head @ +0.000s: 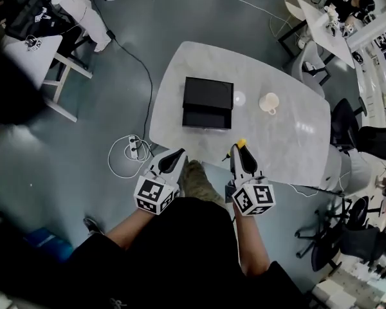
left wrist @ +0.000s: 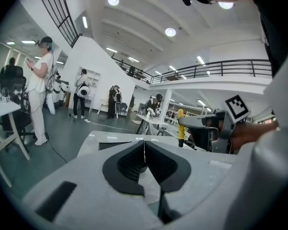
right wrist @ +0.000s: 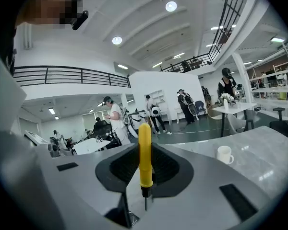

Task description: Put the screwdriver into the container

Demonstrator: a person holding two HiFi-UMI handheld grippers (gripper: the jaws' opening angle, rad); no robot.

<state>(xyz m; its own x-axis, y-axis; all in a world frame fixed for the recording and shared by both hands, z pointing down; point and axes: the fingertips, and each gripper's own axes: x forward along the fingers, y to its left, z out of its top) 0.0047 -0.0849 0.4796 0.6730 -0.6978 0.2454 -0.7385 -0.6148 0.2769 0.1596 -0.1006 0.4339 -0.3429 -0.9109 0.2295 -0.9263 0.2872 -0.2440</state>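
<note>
Black container sat on table, inside dark, contents unclear. Screwdriver: yellow handle, black collar, thin shaft; upright, clamped in right gripper near table edge. Left gripper jaws together, empty.

The table has a pale, marble-like top, smooth with a soft sheen. The container is black and matt. The mug looks like glossy white ceramic. The screwdriver has a smooth yellow plastic handle, a black collar and a thin bare metal shaft. The left tool and right tool are matt grey plastic with black ribbed pads. The floor is smooth grey with a faint shine.
</note>
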